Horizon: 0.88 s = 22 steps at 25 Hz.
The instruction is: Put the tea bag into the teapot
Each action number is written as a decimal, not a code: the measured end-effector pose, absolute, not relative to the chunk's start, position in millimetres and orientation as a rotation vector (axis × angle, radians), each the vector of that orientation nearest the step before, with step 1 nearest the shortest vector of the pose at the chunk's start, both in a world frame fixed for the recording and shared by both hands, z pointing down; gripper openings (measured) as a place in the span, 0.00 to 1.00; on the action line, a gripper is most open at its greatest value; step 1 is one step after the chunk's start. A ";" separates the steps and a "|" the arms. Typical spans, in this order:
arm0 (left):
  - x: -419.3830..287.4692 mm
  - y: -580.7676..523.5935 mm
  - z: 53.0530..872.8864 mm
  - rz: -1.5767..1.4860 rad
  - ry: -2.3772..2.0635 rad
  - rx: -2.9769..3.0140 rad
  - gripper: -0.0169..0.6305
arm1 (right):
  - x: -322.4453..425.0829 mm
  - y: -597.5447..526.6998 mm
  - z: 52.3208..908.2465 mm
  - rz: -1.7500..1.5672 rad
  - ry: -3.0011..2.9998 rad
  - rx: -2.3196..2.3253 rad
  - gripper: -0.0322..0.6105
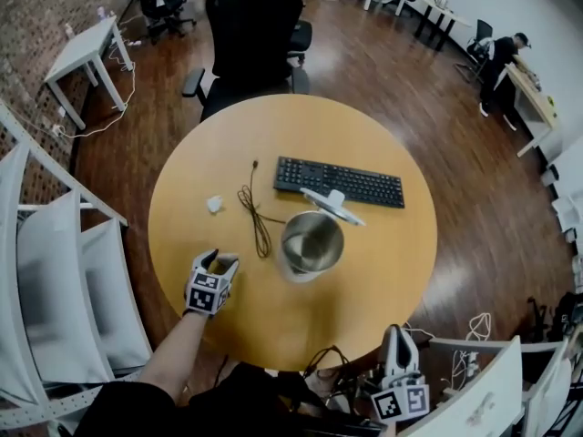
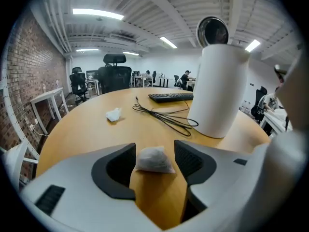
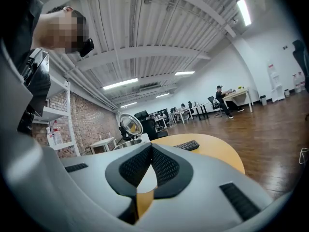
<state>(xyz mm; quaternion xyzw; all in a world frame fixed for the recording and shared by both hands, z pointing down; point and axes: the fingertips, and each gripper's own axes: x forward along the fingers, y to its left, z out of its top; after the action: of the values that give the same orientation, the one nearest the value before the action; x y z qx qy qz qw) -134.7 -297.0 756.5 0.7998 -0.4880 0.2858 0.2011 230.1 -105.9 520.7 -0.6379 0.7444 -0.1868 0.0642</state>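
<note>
A small white tea bag (image 2: 154, 159) lies on the round wooden table (image 1: 364, 280), between the two fingers of my left gripper (image 2: 154, 156). That gripper is open, and its pads do not press on the bag. In the head view the left gripper (image 1: 219, 260) sits low over the table's front left. The white teapot (image 1: 311, 242) stands in the middle of the table with its lid hinged open; in the left gripper view the teapot (image 2: 219, 88) is ahead to the right. My right gripper (image 1: 398, 337) is shut and empty, off the table's near right edge; its tips (image 3: 151, 148) meet.
A black keyboard (image 1: 339, 181) lies behind the teapot, and a black cable (image 1: 255, 212) trails to its left. A small crumpled white thing (image 1: 215, 204) rests left of the cable. A black office chair (image 1: 252, 39) stands at the far side. White furniture flanks both near sides.
</note>
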 end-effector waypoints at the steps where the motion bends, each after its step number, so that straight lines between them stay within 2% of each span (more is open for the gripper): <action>1: -134.6 -296.0 764.5 0.827 -1.352 2.215 0.41 | 230.0 -104.0 518.6 -0.560 2.252 -1.933 0.06; 5: -135.9 -293.8 780.0 0.886 -1.363 2.187 0.40 | 231.1 -102.4 513.2 -0.544 2.247 -1.948 0.06; 11: -143.8 -302.6 781.1 0.826 -1.339 2.154 0.23 | 225.2 -110.9 508.3 -0.529 2.263 -1.918 0.06; 22: -166.6 -308.3 674.0 0.460 -1.452 2.331 0.22 | 220.7 -130.9 485.4 -0.385 2.276 -1.846 0.06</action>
<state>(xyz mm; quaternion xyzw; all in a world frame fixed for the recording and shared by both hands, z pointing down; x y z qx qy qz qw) -166.6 -308.3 674.0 0.8238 -0.5133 0.1625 0.1776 220.7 -130.9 485.4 -0.6218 0.7668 -0.1297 0.0927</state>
